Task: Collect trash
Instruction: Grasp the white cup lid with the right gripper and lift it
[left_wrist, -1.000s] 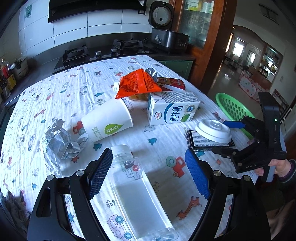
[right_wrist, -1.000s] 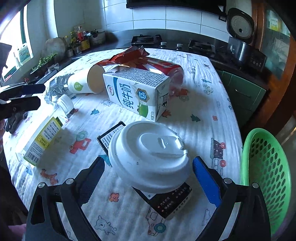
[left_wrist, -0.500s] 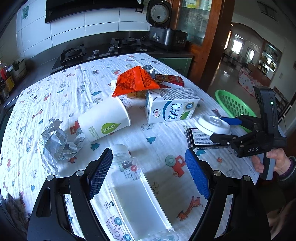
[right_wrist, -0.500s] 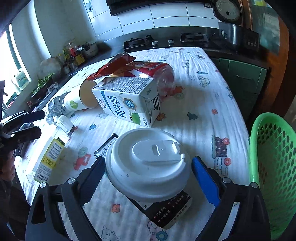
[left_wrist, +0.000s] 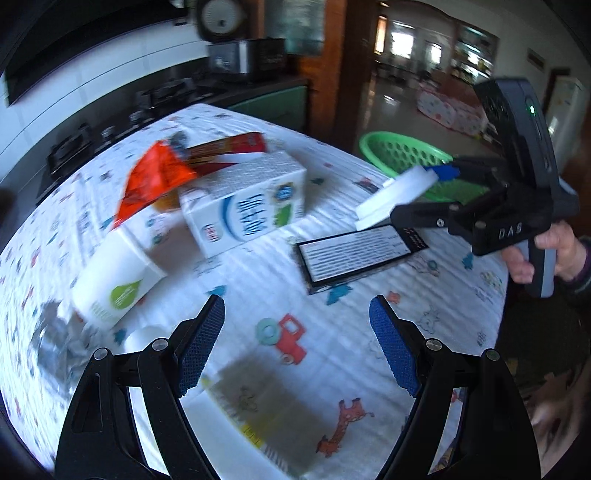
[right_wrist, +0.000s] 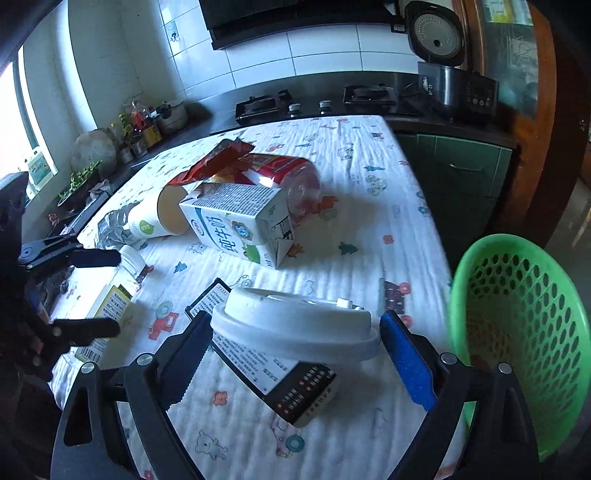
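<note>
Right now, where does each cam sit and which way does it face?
Left wrist: on the open left gripper, looking down across the table toward the basket; the hand holding the right gripper shows.
Right wrist: on the right gripper, shut on the white lid, facing the stove; left gripper at left.
Shared: milk carton, lid, basket.

Home kitchen: gas hob (right_wrist: 314, 103), rice cooker (right_wrist: 447, 66).

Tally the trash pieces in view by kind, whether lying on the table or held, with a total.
Cartons: 1, milk carton
Paper cups: 1
Cup lids: 1
Plastic bottles: 2, clear, red-labelled
Foil wads: 1
Snack wrappers: 1, red
Flat black packets: 1
Total: 8
</note>
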